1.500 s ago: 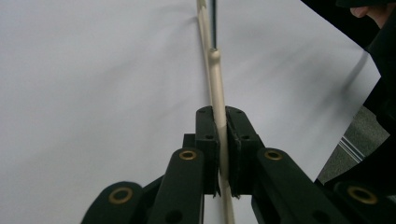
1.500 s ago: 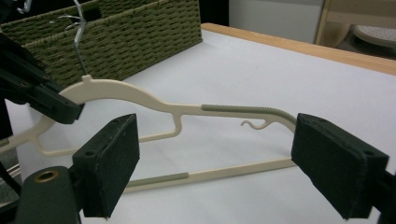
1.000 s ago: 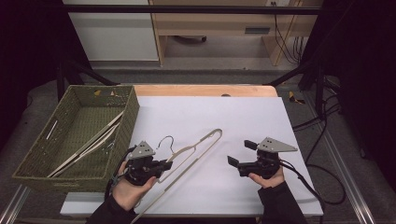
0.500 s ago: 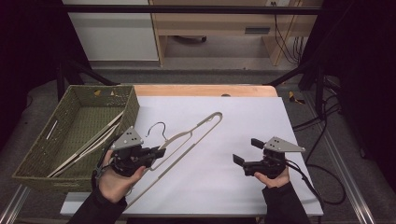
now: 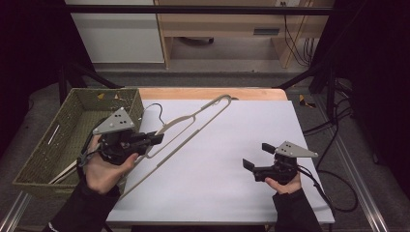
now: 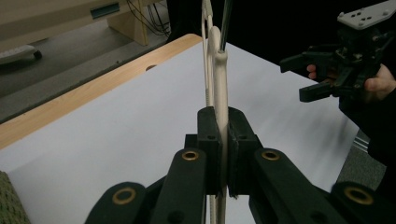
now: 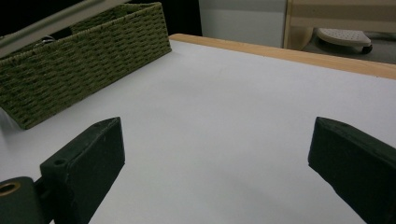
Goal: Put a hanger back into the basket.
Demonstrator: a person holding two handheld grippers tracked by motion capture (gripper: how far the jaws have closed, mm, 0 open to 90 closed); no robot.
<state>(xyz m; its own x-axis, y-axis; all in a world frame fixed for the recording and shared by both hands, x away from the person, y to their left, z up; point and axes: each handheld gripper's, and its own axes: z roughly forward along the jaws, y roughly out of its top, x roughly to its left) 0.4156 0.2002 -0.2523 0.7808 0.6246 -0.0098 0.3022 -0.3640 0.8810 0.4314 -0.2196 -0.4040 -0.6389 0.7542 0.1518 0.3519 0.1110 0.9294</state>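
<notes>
Your left gripper (image 5: 155, 139) has its fingers (image 6: 208, 140) clamped on one thin bar of the cream hanger (image 5: 193, 121). The hold sits near the hanger's lower end, so most of its length runs beyond the fingertips, up and away toward the far edge of the counter (image 5: 232, 193). The black wire hook (image 5: 153, 110) curls just above the fingertips. The low tail of the hanger trails behind your hand toward the near counter edge.

Risks, as judged from this position:
- The grip is narrow and off-centre. The long free end may pivot between the fingers and droop or swing.
- The basket (image 5: 36, 180) lies directly beside your left hand. The trailing tail or the hook could catch on its woven rim if you swing across low.
- A hanger that enters at a slant may rest on the rim instead of dropping in.

Your right gripper (image 5: 255, 155) has its fingers (image 7: 86, 158) spread wide with nothing between them. It sits low over bare counter, well apart from the hanger, and gives no support to the free end.

Container: the basket is a green woven one, open-topped. Pale rods that look like other hangers lie along its floor, toward the wall nearest your left fingers. The exact count cannot be told.
</notes>
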